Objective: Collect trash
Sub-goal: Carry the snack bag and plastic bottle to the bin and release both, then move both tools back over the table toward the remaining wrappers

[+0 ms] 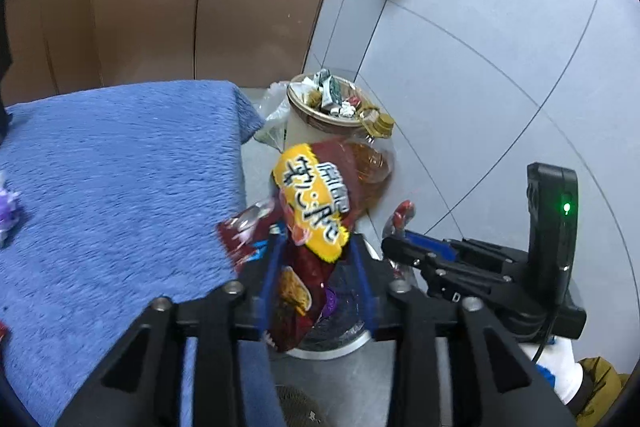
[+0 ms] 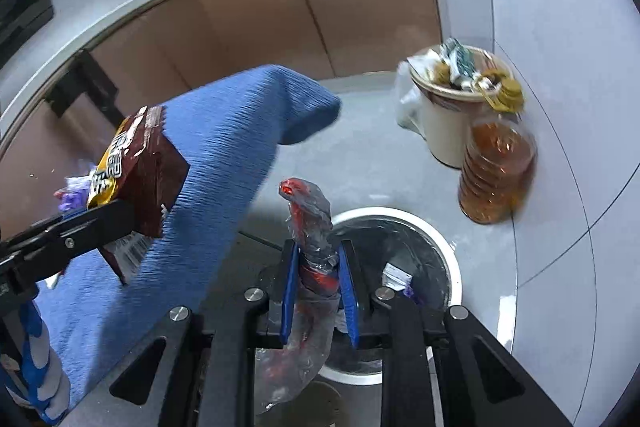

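- Over the steel bin (image 2: 444, 251), right gripper (image 2: 318, 291) pinches a clear wrapper (image 2: 310, 215); spread both fingers fully.
- Left gripper (image 1: 318, 267) clamps the snack bag (image 1: 312, 199); carry it over the rim first.

Blue-covered table (image 1: 120, 167) bearing purple wrapper (image 1: 8, 211).

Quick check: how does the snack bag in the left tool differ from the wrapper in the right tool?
The snack bag is opaque maroon and yellow with printed lettering; the plastic wrapper is clear and crinkled with red patches. The snack bag is wide and flat, the plastic wrapper narrow and twisted. Both are clamped between blue pads, left tool and right tool, near the round bin.
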